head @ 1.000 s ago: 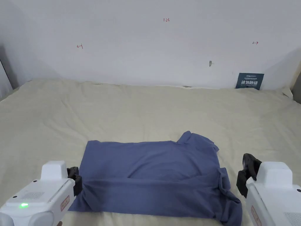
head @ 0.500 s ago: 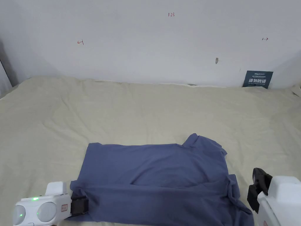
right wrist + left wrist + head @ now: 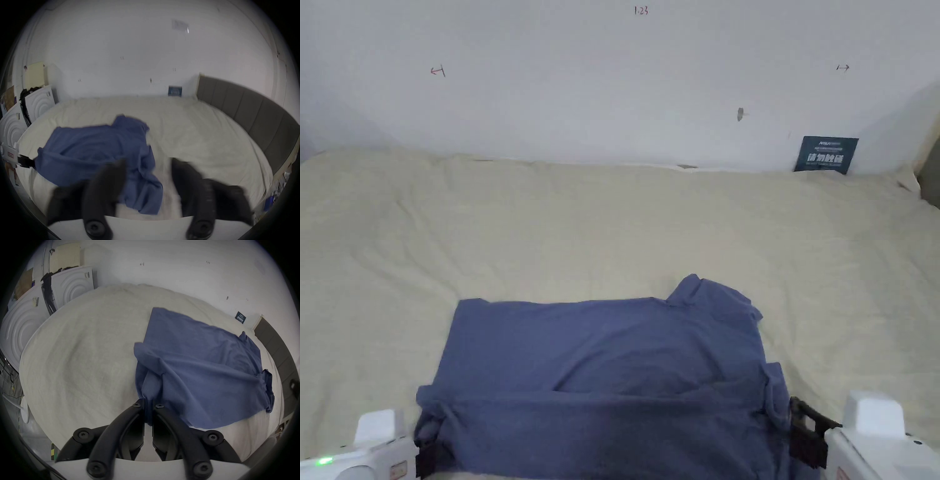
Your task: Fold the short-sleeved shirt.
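A blue short-sleeved shirt (image 3: 612, 362) lies partly folded on the bed, its near strip doubled over and a sleeve sticking up at the far right. My left gripper (image 3: 428, 459) is at the shirt's near-left corner. In the left gripper view its jaws (image 3: 148, 404) are shut on a bunched pinch of the blue shirt (image 3: 203, 369). My right gripper (image 3: 806, 431) sits against the shirt's near-right edge. In the right gripper view it (image 3: 147, 162) is open and blurred, with the crumpled edge of the shirt (image 3: 90, 146) reaching under its left jaw. The left gripper (image 3: 26, 162) shows there at the far left.
The cream bed sheet (image 3: 612, 237) stretches wide beyond the shirt to a white wall. A small dark sign (image 3: 825, 154) leans against the wall at the back right. A grey padded headboard (image 3: 253, 116) bounds the right side, and white panels (image 3: 32, 318) stand at the left.
The left gripper has turned sideways, dropped to the shirt's near-left corner and shut on it. The right gripper has moved in against the shirt's right edge. The camera has shifted too.
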Demonstrator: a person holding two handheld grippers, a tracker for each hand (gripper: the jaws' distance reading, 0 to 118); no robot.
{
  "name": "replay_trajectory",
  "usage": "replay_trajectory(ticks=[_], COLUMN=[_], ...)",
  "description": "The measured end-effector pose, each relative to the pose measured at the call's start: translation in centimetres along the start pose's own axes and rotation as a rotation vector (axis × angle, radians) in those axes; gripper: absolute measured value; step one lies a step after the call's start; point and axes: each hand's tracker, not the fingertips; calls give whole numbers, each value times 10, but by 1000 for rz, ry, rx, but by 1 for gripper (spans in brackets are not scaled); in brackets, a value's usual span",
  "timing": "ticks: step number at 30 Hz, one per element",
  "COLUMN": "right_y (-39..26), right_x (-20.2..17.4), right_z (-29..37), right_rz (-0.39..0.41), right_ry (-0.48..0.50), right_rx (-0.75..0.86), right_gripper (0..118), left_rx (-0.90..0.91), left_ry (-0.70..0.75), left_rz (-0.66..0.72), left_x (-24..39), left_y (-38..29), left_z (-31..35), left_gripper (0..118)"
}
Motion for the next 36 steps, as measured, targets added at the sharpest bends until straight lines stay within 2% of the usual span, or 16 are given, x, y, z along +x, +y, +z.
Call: replay_trajectory(ticks=[2,3,6,7,11,13,14,19,24,25,29,36], right_y=[-14,-21,-43,-50,-62,-60,-57,-39,-36,-42,-63,-121], right_x=[13,15,22,24,19,13,10,-2,13,27,34,40], right_z=[-30,-40,-73,-81,-84,-75,-71,-29,4,-1,16,-4], right_rz=[-21,-25,-29,-51,-128,-143,-137,-89,-49,-44,-32,-115], right_ry=[-17,-22,-18,-8,66,91,93,67,54,51,56,46], right_rx=[-91,-118,-243,-282,-324,-293,-281,-189,-141,-142,-173,-340], right_gripper=[115,118,117,111,43,17,9,9,9,9,9,9], left_rx=[8,10,20,21,11,5,6,17,31,30,11,-101], left_ry=[-17,-22,-32,-32,-31,-29,-26,-38,-44,-45,-56,-13], left_rz=[11,12,16,17,25,27,28,85,128,128,137,140], left_x=[-3,-3,-6,-6,-9,-9,-10,-20,-36,-40,-53,-60], left_y=[4,5,8,8,8,7,6,4,-6,-12,-37,-80], left_z=[7,9,14,13,10,10,10,20,43,48,62,41], left_gripper=[8,8,8,8,9,8,8,8,8,8,8,8])
